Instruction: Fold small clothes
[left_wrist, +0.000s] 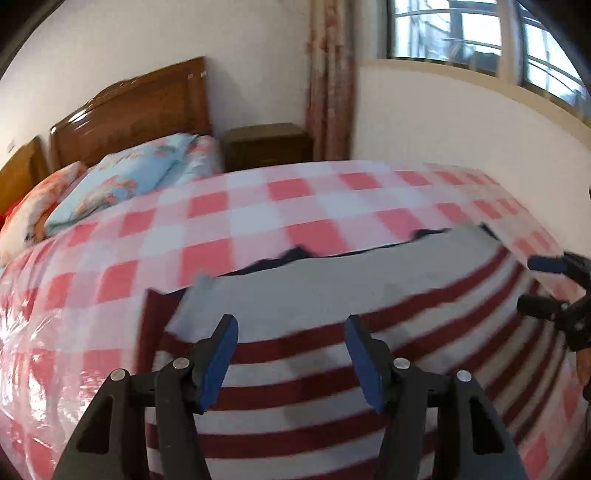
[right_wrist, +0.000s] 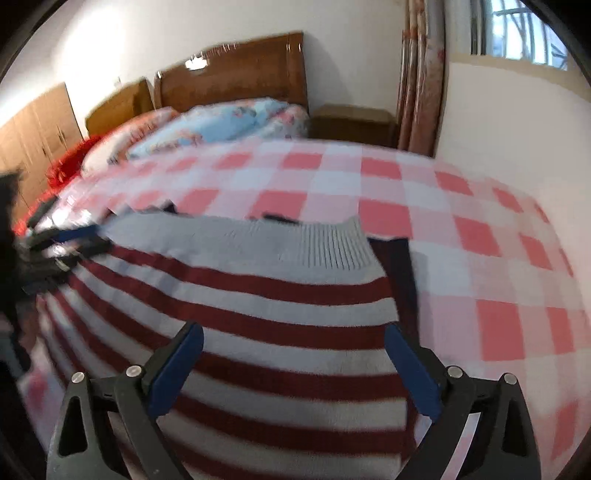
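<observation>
My sweater (right_wrist: 258, 314): ribbed knit, matt. Bedcover (left_wrist: 258, 206): soft checked cloth (glossy plastic film at edge). Headboard (right_wrist: 236, 74): varnished glossy wood. My gripper pads (left_wrist: 218, 362): matt blue.

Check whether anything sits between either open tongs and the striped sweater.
Nothing visible does. The left tongs and right tongs both hang open directly over the striped sweater, which lies on the checked blanket.
</observation>
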